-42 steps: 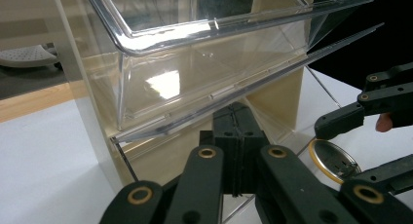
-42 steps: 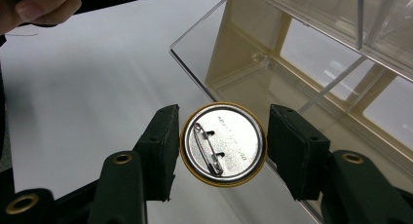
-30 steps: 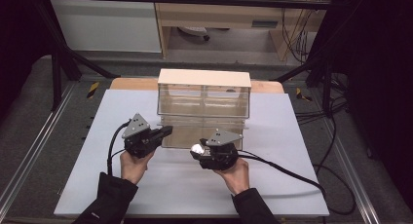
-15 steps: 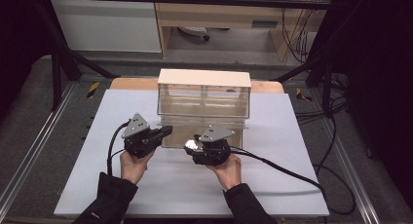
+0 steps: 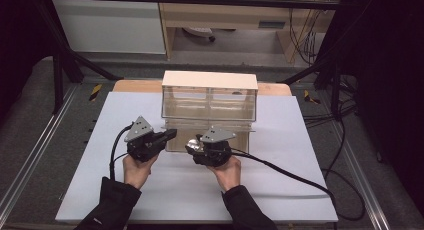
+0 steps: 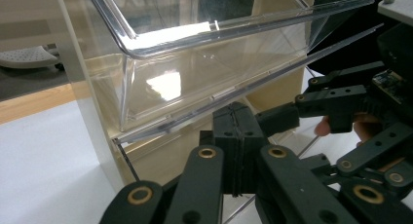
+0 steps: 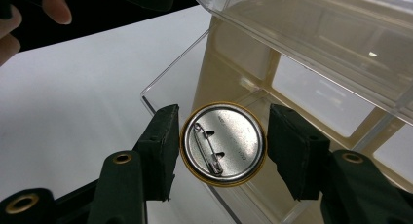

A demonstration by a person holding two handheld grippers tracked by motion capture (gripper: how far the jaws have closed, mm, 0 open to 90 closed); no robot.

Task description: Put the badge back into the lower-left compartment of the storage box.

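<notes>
In the right gripper view, the right gripper [image 7: 223, 143] has a round pin badge [image 7: 223, 144] between its two black jaws. The left jaw touches the badge's edge; the right jaw stands just off it with a thin gap showing, so I cannot tell whether the badge is firmly pinched. The badge shows its back: bare silvery metal with a safety-pin clasp running along the left half and a thin gold rim around the edge. Beyond it lies the open front of a clear plastic drawer [image 7: 253, 112], with pale wooden dividers behind.

The high view gives none of that detail; there the badge [image 5: 196, 145] is a small bright glint at the tip of the right gripper [image 5: 196, 147], held by the right hand [image 5: 226, 168] at the near edge of the clear cabinet [image 5: 209, 102] on the white table sheet [image 5: 295, 180].

The left gripper [image 6: 234, 136] has its jaws pressed together, apparently on the thin lip of the pulled-out drawer [image 6: 204, 73], though the grip is not plain. The left gripper view also shows the right gripper [image 6: 341, 100] close at the right. In the high view the left gripper [image 5: 172, 135] points right at the drawer's left near corner, held by the left hand [image 5: 136, 169].
</notes>
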